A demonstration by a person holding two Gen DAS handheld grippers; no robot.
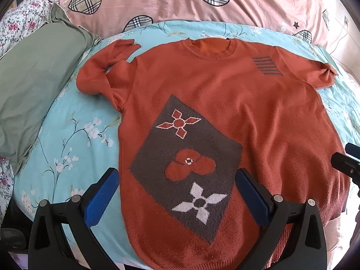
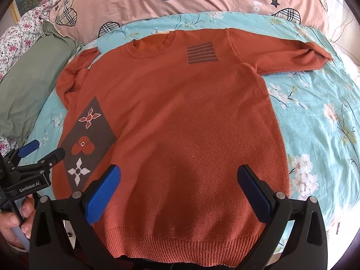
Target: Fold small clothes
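Observation:
An orange knit sweater (image 1: 225, 94) lies flat, front up, on a light blue floral sheet (image 1: 67, 135). It has a grey diamond patch with flowers (image 1: 186, 164) and a grey stripe block (image 1: 266, 65). Its left sleeve (image 1: 101, 67) is bunched and folded; its right sleeve (image 2: 281, 51) lies stretched out. My left gripper (image 1: 177, 180) is open and empty above the hem's left part. My right gripper (image 2: 180, 177) is open and empty above the sweater (image 2: 191, 123) near the ribbed hem (image 2: 180, 243). The left gripper also shows in the right wrist view (image 2: 42, 149).
A green pillow (image 1: 33, 85) lies to the left. A pink quilt with plaid hearts (image 1: 180, 2) lies behind the sweater. A floral cover (image 1: 22, 22) is at the far left. The bed's front edge is just below the hem. The right gripper's tip (image 1: 346, 162) shows at the right.

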